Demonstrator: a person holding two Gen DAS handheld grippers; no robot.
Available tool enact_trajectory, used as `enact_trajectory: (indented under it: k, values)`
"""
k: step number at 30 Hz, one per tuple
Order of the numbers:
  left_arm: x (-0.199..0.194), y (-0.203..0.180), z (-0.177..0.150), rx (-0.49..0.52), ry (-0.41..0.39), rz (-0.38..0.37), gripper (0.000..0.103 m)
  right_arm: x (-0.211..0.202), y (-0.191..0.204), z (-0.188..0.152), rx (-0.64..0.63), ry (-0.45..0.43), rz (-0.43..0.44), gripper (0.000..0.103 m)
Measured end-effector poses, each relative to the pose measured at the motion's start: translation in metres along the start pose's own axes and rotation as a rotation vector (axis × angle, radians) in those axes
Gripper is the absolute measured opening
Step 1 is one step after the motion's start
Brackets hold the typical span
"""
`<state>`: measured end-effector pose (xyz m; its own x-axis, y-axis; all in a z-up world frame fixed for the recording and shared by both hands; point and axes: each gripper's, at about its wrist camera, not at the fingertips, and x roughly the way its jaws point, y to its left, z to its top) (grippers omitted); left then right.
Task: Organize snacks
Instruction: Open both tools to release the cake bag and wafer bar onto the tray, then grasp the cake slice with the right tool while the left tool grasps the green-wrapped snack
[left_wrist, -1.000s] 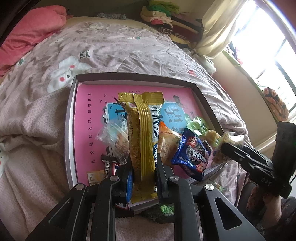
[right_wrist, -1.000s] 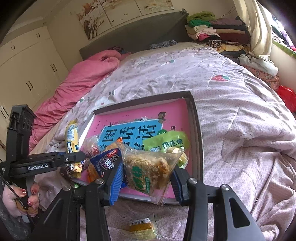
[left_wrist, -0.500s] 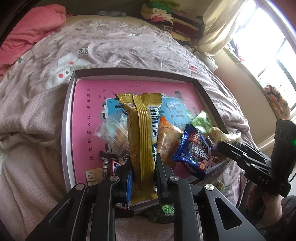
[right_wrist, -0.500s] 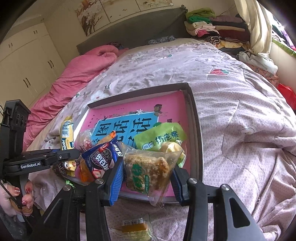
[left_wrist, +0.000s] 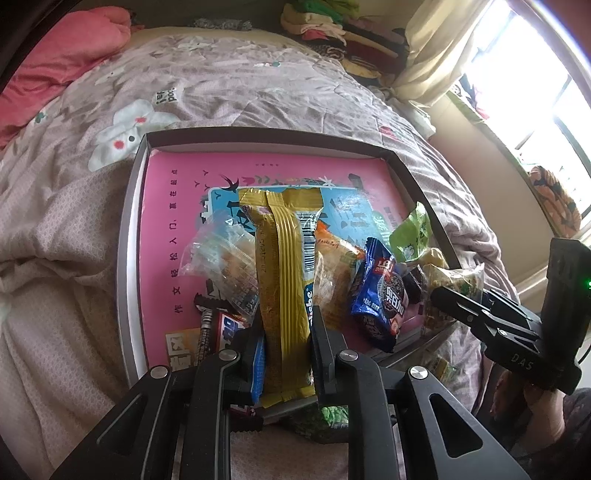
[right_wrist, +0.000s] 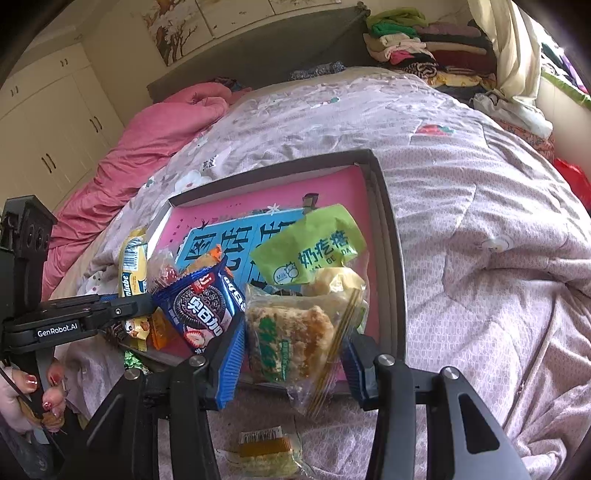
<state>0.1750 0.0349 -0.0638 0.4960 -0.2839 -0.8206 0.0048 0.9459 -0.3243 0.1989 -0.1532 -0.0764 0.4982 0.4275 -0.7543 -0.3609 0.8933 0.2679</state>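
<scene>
Left tongs (left_wrist: 286, 332) clamped on a gold packet (left_wrist: 282, 280) over the tray (left_wrist: 127, 258)

The tray, lined with a pink sheet (left_wrist: 166, 206), lies on a bed under a flowered quilt (left_wrist: 221, 81). The gold packet stands lengthwise above the tray's near half, pinched near its lower end between the pads. Left of the packet sits a clear wrapper (left_wrist: 225, 262); below that, a red bar (left_wrist: 225, 326). Right of the packet come an orange packet (left_wrist: 336, 269), then a blue biscuit packet (left_wrist: 380, 295), then a green packet (left_wrist: 410, 236) by the tray's right wall. The right tongs (left_wrist: 454, 295) hold a clear bag (left_wrist: 450, 280) at the tray's right near corner.
</scene>
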Motion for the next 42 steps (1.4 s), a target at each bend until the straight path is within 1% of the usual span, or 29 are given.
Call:
enact_trajectory:
  k: [7,10,14,18,20,23,26,29,32,39,42]
  values:
    - [-0.001,0.000,0.000,-0.002,0.003,0.000,0.021,-0.002,-0.001,-0.003,0.011,0.007,-0.002,0.048]
    - [-0.002,0.001,-0.001,-0.006,0.004,-0.007,0.023,-0.003,-0.001,-0.004,0.016,0.008,-0.009,0.049]
    - [-0.003,0.000,-0.002,-0.010,0.008,-0.009,0.035,-0.007,-0.002,-0.003,0.026,-0.003,-0.020,0.054]
    - [-0.006,-0.001,-0.004,-0.012,0.003,-0.006,0.046,-0.013,-0.004,-0.002,0.038,-0.017,-0.025,0.055]
    - [-0.011,0.000,-0.005,-0.018,-0.002,-0.012,0.053,-0.017,-0.005,-0.002,0.039,-0.023,-0.030,0.055]
    - [-0.018,0.001,-0.007,-0.027,-0.009,-0.024,0.060,-0.027,-0.003,-0.004,0.033,-0.041,-0.027,0.056]
    - [-0.026,0.002,-0.012,-0.040,-0.007,-0.039,0.062,-0.037,0.001,-0.008,0.012,-0.052,-0.022,0.059]
    - [-0.035,0.002,-0.020,-0.039,-0.012,-0.044,0.062,-0.044,0.008,-0.014,-0.009,-0.046,-0.009,0.060]
    - [-0.040,0.002,-0.029,-0.051,-0.001,-0.064,0.063,-0.048,0.014,-0.022,-0.034,-0.031,-0.009,0.060]
    - [-0.038,0.001,-0.048,-0.082,0.045,-0.092,0.064,-0.047,0.018,-0.041,-0.040,0.032,-0.002,0.060]
    - [-0.034,-0.001,-0.052,-0.089,0.063,-0.109,0.064,-0.044,0.019,-0.052,-0.049,0.067,-0.006,0.062]
